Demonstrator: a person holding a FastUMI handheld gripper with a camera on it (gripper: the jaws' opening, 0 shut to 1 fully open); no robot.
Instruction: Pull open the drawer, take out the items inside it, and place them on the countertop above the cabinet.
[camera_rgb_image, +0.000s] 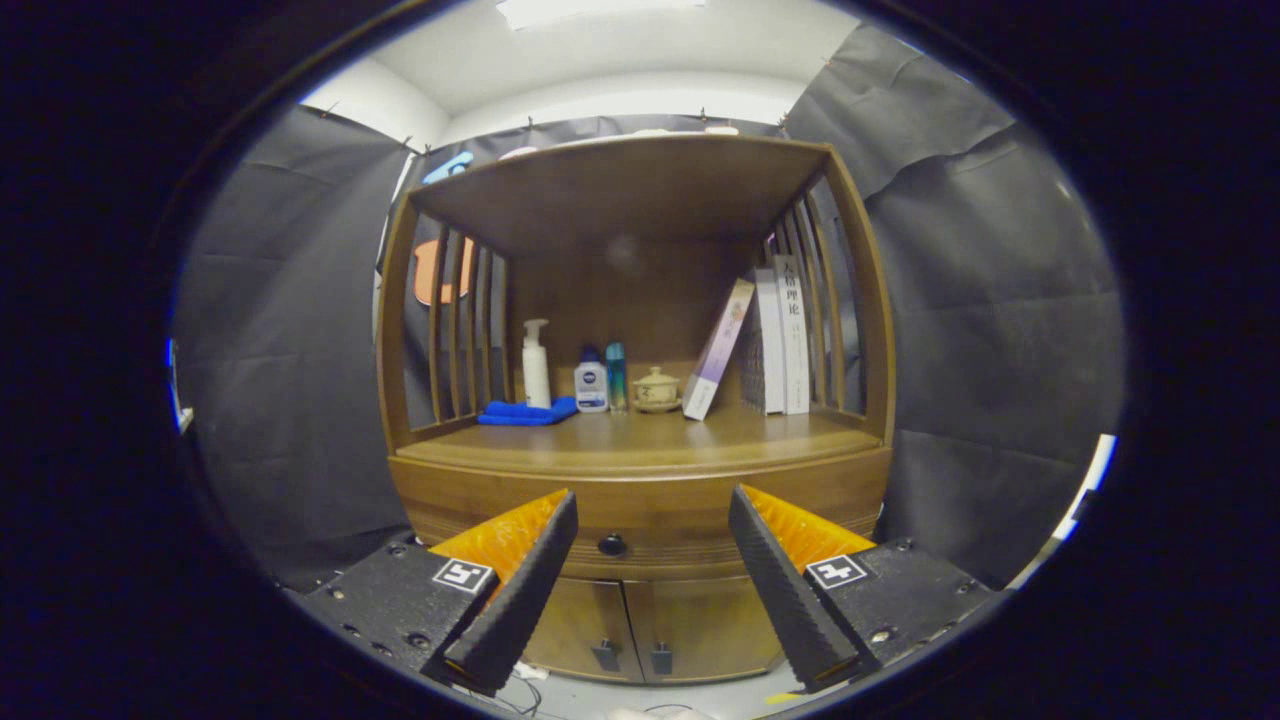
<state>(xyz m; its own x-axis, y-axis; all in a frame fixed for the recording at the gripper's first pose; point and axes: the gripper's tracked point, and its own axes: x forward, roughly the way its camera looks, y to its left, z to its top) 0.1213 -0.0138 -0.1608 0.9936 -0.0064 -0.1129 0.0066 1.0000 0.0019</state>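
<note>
Spread wide and holding nothing, my gripper (652, 590) frames the dark knob (612, 545) of the closed drawer (650, 510), just under the countertop's (640, 440) front edge, lined up for pulling.

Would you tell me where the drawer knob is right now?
In the gripper view, the drawer knob sits on the closed drawer front, below the countertop and beyond the open gripper, nearer its left finger.
</note>
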